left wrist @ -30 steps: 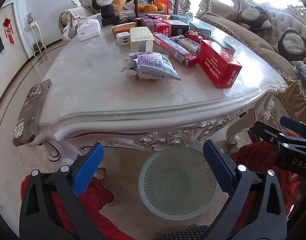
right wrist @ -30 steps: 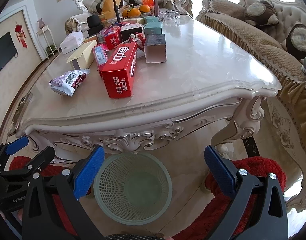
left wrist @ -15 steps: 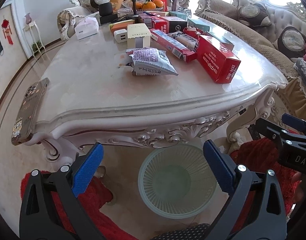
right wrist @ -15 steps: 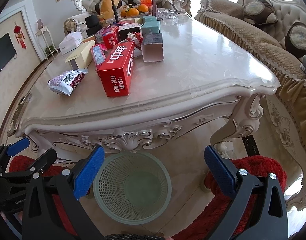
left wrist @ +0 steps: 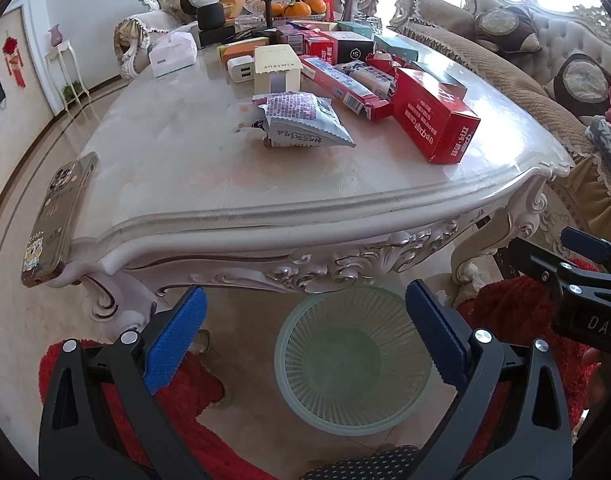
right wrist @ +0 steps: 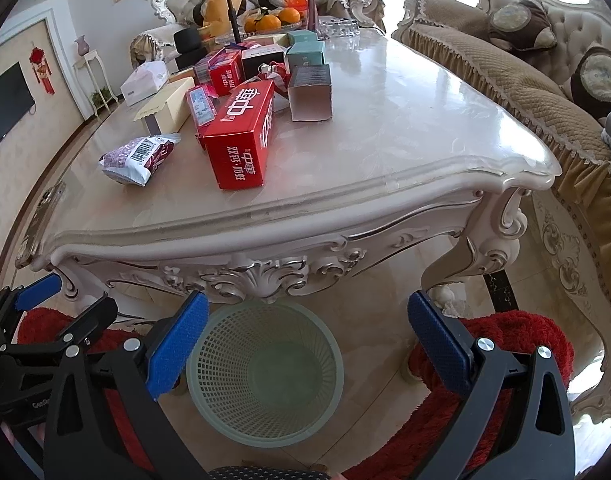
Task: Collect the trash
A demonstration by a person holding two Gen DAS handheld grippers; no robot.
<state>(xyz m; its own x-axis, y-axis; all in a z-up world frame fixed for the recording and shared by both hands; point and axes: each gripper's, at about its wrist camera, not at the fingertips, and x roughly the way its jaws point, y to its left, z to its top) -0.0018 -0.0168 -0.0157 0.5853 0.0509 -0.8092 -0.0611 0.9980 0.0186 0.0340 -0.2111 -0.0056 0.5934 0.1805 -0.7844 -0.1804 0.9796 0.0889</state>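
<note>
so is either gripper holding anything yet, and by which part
Nothing is held. The left gripper and right gripper are both open and empty, above the basket.

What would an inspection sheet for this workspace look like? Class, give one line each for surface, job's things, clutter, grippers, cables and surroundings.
Surface: marble table, glossy, near half mostly bare.
Job's things: snack wrapper and red carton lie on the table; green mesh wastebasket stands on the floor below its edge, apparently empty.
Clutter: more boxes crowd the far end; phone lies at the left corner.
Grippers: left gripper and right gripper open, holding nothing, low before the table.
Cables: nothing seen.
Surroundings: sofa to the right; red rug on the floor.
</note>
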